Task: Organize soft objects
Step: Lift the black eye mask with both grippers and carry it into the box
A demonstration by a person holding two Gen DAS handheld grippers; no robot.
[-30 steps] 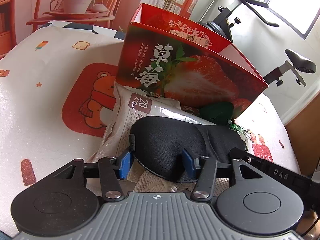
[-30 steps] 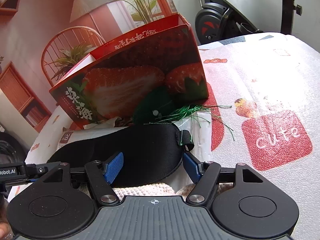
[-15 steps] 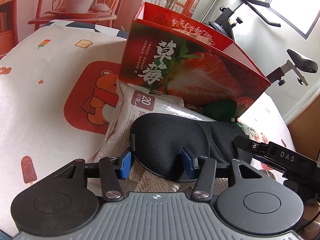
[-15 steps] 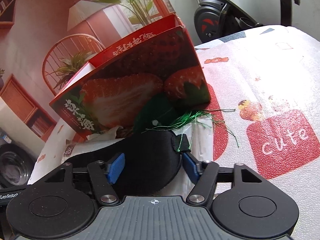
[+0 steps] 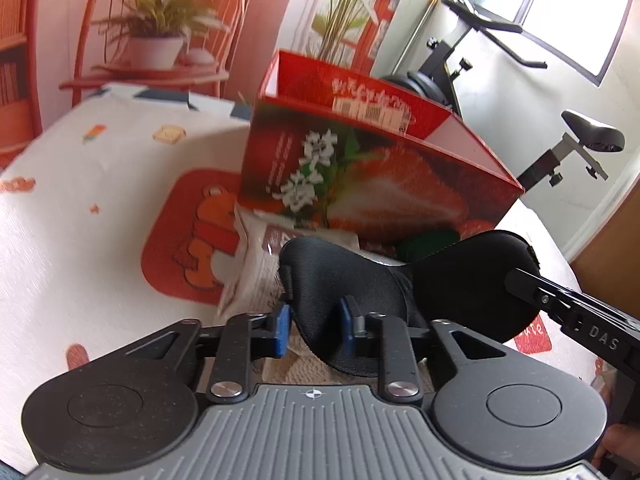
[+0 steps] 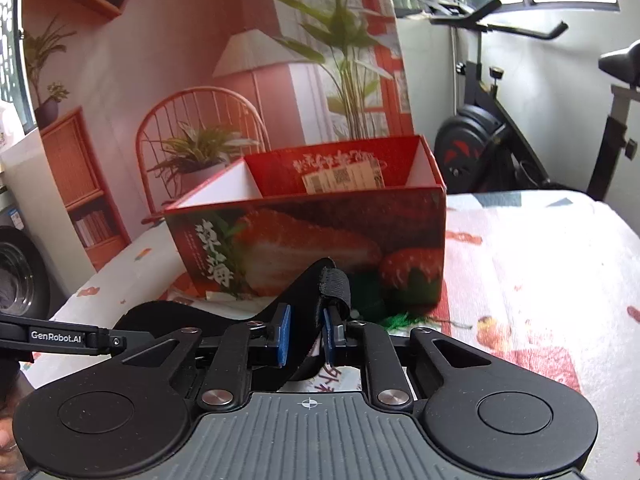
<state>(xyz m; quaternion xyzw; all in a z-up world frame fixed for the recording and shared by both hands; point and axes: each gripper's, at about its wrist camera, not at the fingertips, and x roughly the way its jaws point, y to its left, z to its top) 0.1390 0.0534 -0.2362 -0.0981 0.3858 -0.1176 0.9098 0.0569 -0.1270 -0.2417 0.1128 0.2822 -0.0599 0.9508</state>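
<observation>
Above the cloth (image 5: 80,220), both tilted down

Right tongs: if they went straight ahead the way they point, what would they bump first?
Probably the strawberry box, just past the eye mask that the right tongs are closing on. Depth is hard to judge.

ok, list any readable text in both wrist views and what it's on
"GenRobot.AI": side bar of the left hand-held gripper.
"DAS": side bar of the right hand-held gripper.
"草莓": front of the strawberry box.
"ute", partly hidden: red patch on the tablecloth.
Box's inner label and the white packet: too blurred to read.
</observation>
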